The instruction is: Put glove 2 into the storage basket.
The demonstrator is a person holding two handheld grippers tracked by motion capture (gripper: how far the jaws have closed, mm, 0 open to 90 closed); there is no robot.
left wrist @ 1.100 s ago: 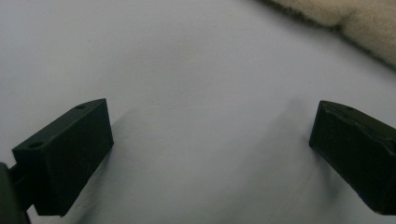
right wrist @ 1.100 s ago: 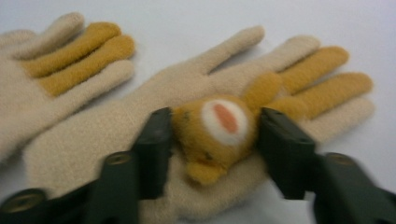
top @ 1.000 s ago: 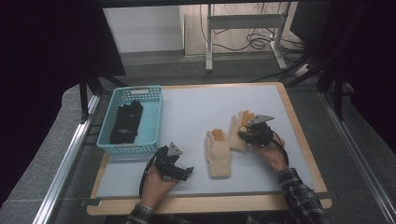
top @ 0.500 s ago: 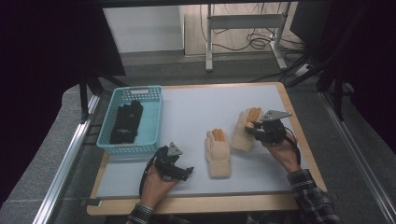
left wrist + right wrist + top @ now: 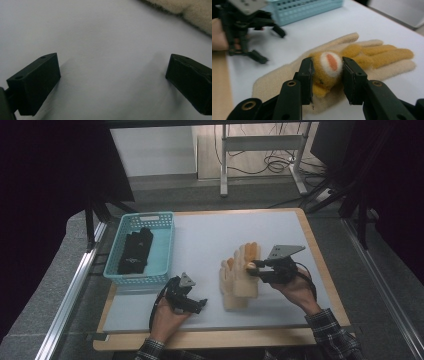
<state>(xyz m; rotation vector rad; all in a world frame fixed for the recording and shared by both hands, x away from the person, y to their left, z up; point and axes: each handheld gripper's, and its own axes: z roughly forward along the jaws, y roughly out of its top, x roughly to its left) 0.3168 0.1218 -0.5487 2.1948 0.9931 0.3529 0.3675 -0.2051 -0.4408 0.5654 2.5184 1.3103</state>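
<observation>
Two fluffy gloves lie right of the table's middle: a cream glove [image 5: 231, 287] and an orange-and-cream glove [image 5: 246, 254] that partly overlaps it. My right gripper [image 5: 251, 266] is shut on an orange fluffy part of that glove with a white and orange round patch [image 5: 331, 62]; the glove's orange fingers [image 5: 384, 53] stretch away behind it. My left gripper [image 5: 199, 303] rests open on the white table top, left of the gloves. Its jaws stand wide apart with nothing between them, and a cream glove edge [image 5: 192, 12] lies just beyond.
A light blue basket [image 5: 166, 249] stands at the table's left with black gloves [image 5: 134, 251] inside. The white mat has a wooden border [image 5: 320, 265] along its edge. In the right gripper view my left gripper [image 5: 272, 46] stands before the basket [image 5: 312, 8].
My right gripper swung out to the right, then came back left and nearer, and the orange glove now lies closer over the cream one. The left gripper stayed put.
</observation>
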